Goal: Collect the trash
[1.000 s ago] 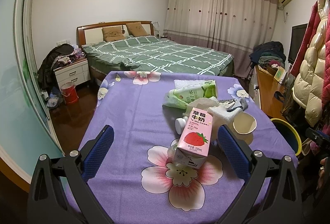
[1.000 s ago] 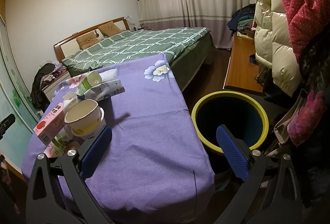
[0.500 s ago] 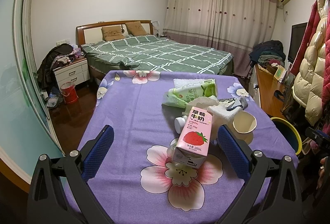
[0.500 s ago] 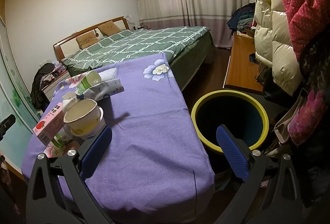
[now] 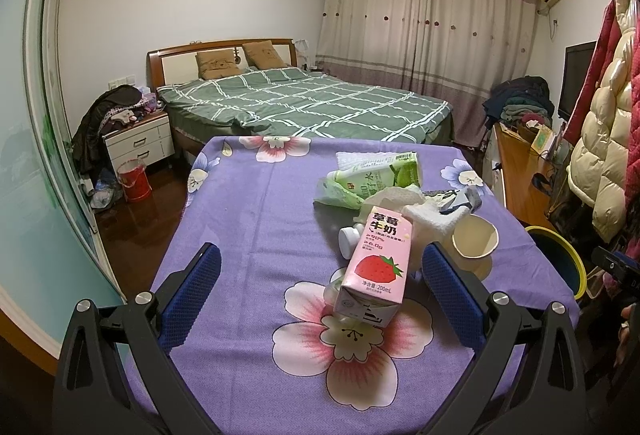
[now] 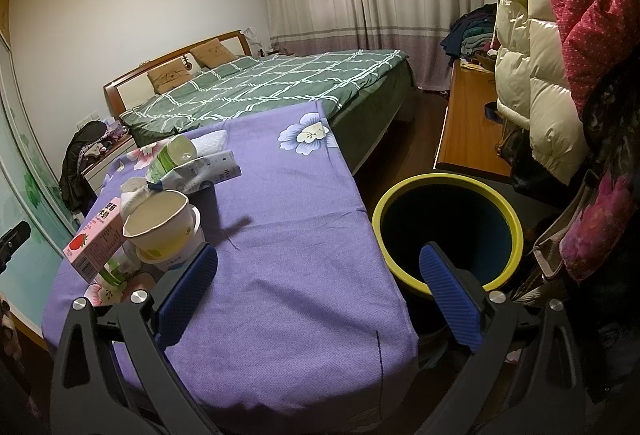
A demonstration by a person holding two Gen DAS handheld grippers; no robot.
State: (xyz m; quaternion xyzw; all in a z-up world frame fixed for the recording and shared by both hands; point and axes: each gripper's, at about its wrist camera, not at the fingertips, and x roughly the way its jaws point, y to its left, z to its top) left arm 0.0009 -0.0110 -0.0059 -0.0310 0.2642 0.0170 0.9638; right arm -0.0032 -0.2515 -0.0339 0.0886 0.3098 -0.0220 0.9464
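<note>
Trash sits heaped toward the right side of my desk (image 5: 248, 219), on its purple flowered cloth. My left hand-held gripper (image 5: 320, 275) hangs over the near edge with its blue pads spread wide and nothing between them. Just ahead of it a pink strawberry milk carton (image 5: 376, 269) lies tilted, its foot on the big printed flower. A small white bottle (image 5: 349, 237) pokes out from behind the carton. Beside the carton, to the right, stands a paper cup (image 5: 475, 241), leaning, its mouth open. Crumpled white tissues (image 5: 420, 209) are bunched between the carton and a green drink carton (image 5: 380, 175) lying on its side farther back.

My right hand-held gripper (image 6: 318, 285) is also spread and empty, held over the desk's right edge. Its left pad is over the cloth near the cup; its right pad shows in front of the bin (image 6: 444, 183), a dark round tub with a yellow rim on the floor just beside the desk. Behind everything is a bed (image 5: 304, 103) with a green checked cover.
</note>
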